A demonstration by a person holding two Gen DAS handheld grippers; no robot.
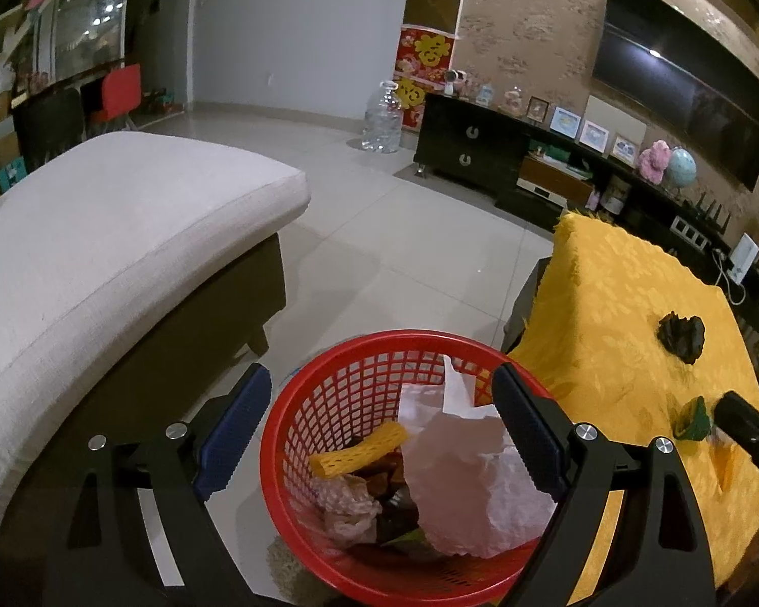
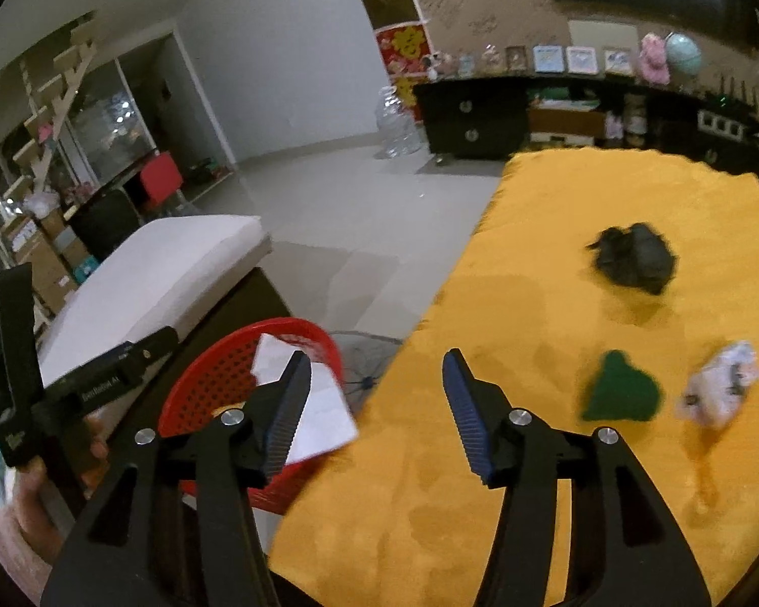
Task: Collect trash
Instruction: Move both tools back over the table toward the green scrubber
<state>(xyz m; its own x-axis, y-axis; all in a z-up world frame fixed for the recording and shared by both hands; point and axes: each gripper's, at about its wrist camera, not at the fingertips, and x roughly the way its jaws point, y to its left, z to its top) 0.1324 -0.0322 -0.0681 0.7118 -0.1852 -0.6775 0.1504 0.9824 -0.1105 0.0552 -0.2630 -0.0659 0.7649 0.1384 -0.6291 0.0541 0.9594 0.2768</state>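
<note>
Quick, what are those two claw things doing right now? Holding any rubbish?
Left gripper: open, holding nothing, poised above the red basket.
Right gripper: open, holding nothing, over the edge of the yellow tablecloth.

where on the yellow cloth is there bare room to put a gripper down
The yellow cloth is bare in the near stretch ahead of the right gripper, and along its left edge up to the far corner. The right side is crowded: black wad, green scrap, pale wrapper. The red basket is full.

Scraps (image 2: 632, 259) on yellow-clothed table (image 2: 531, 232)
</note>
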